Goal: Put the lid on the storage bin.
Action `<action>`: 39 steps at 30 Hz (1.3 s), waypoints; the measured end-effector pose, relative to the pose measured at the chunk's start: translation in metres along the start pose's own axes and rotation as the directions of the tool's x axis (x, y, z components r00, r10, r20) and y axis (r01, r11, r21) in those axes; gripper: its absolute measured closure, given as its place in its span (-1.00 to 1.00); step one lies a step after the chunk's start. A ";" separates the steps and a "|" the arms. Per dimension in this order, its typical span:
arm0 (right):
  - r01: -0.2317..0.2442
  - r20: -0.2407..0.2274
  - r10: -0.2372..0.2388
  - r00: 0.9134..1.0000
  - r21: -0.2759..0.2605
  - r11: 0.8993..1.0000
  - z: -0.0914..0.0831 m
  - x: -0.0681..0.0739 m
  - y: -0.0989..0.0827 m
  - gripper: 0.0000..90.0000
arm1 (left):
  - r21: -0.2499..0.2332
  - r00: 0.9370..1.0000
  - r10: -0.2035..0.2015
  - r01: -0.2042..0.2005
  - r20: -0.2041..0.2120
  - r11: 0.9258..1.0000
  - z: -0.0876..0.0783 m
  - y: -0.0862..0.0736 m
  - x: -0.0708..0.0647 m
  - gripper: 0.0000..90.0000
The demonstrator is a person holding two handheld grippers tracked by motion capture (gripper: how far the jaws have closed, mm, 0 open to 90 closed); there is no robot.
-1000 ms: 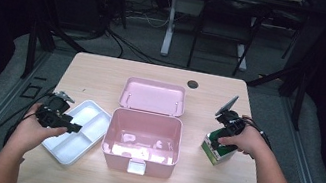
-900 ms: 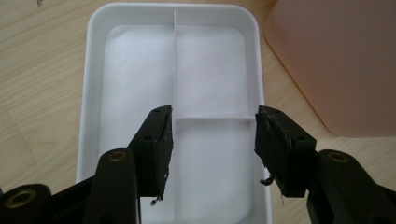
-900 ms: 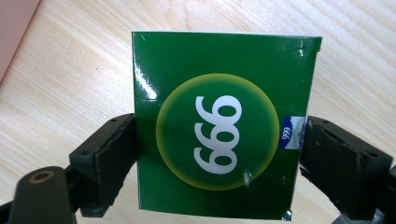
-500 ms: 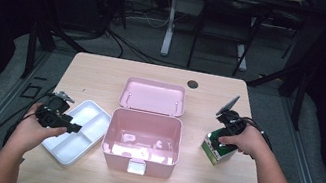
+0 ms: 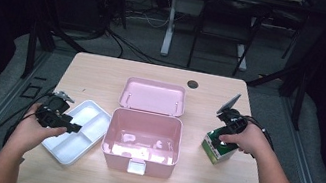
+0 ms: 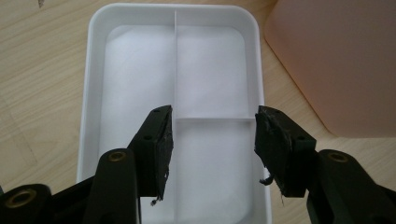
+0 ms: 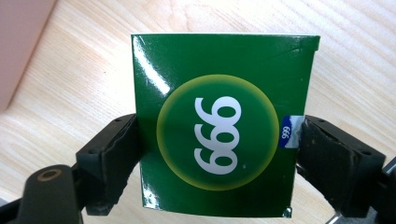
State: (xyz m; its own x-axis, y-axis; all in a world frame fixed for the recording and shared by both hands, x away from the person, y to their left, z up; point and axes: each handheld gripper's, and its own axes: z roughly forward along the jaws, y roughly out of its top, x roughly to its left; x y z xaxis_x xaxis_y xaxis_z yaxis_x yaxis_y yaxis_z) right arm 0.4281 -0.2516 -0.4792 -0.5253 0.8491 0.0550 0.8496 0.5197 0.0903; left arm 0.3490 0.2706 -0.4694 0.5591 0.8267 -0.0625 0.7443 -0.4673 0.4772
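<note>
Two grippers worked: our right gripper (image 7: 217, 140) clamped the glossy green cardboard box (image 7: 219, 123) at three o'clock of the pink plastic case (image 5: 142, 141); left gripper (image 6: 212, 140) jaws stood wide over the white divided tray (image 6: 93, 93). Lifting probably came next.

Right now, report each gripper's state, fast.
Left gripper: open, holding nothing, jaws spread over the white divided tray.
Right gripper: shut on the green 999 box, one jaw on each side.

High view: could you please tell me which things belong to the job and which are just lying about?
In the job:
green box between the right gripper fingers
white divided tray under the left gripper
open pink case

Lying about:
dark round spot on the table
</note>
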 end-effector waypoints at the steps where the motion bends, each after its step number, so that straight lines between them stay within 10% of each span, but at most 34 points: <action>1: -0.003 0.001 0.003 1.000 0.000 1.000 -0.001 0.001 0.000 -0.65 | 0.001 1.000 0.001 -0.001 0.000 1.000 0.000 0.000 0.000 0.05; 39: 0.092 0.016 -0.092 0.996 -0.003 0.996 -0.076 0.035 0.008 -0.64 | -0.003 1.000 -0.006 0.006 0.001 1.000 -0.001 -0.001 0.001 0.05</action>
State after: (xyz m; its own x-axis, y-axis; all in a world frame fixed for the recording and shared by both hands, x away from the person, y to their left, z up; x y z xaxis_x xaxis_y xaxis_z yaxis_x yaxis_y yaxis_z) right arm 0.4130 -0.2243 -0.4007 -0.6001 0.7994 0.0311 0.7977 0.5951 0.0976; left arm 0.3485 0.2717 -0.4687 0.5551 0.8292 -0.0664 0.7465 -0.4613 0.4796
